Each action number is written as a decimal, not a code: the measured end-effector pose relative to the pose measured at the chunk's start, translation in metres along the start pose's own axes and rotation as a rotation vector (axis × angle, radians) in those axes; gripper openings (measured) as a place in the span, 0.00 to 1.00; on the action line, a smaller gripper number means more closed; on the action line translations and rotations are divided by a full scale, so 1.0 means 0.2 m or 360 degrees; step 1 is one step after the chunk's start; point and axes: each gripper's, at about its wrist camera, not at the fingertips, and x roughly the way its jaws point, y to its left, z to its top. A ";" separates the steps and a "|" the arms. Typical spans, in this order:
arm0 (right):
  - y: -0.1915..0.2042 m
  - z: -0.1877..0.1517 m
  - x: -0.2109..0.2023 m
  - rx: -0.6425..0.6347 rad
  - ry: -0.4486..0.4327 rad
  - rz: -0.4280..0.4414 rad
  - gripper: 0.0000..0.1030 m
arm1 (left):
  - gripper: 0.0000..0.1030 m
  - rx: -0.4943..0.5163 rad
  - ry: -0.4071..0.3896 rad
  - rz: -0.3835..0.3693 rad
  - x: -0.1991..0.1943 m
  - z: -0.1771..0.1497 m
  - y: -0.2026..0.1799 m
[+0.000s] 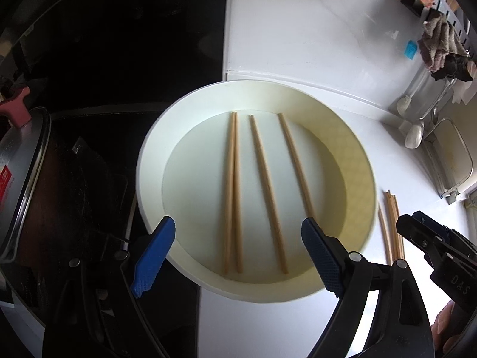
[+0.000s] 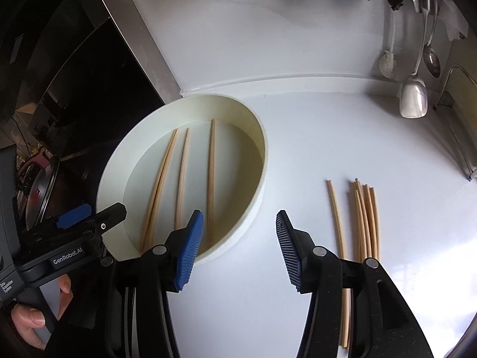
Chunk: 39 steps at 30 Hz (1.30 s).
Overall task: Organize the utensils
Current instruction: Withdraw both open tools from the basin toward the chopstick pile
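Four chopsticks point(image 1: 256, 191) lie sorted in the white tray point(image 1: 149, 161); both grippers, left point(image 1: 238, 256) and right point(image 2: 238, 250), hang released and empty, more chopsticks point(image 2: 357, 223) awaiting on the counter point(image 2: 298, 149).

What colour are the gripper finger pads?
Blue, ribbed pads on black arms; clearest in the right wrist view.

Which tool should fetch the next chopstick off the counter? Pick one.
Right. The right tool stands open and empty beside the loose chopsticks on the counter. The left tool hangs open over the tray, farther from them.
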 end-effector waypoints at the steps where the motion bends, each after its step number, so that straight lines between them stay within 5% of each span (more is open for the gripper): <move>1: -0.02 -0.01 -0.02 -0.0001 -0.0007 0.0002 0.50 | 0.83 0.0004 -0.0008 -0.0003 -0.02 -0.01 -0.03; 21: -0.77 -0.35 -0.44 -0.0134 -0.0056 0.0063 0.56 | 0.89 0.0025 -0.0076 0.0165 -0.35 -0.42 -0.78; 34: -0.95 -0.50 -0.28 0.0030 0.0054 -0.0107 0.59 | 0.93 0.0142 0.0026 0.0072 -0.14 -0.51 -0.92; 39: -0.93 -0.52 -0.17 -0.0013 0.0096 -0.0124 0.59 | 0.93 0.0063 0.0023 0.0014 0.00 -0.49 -0.89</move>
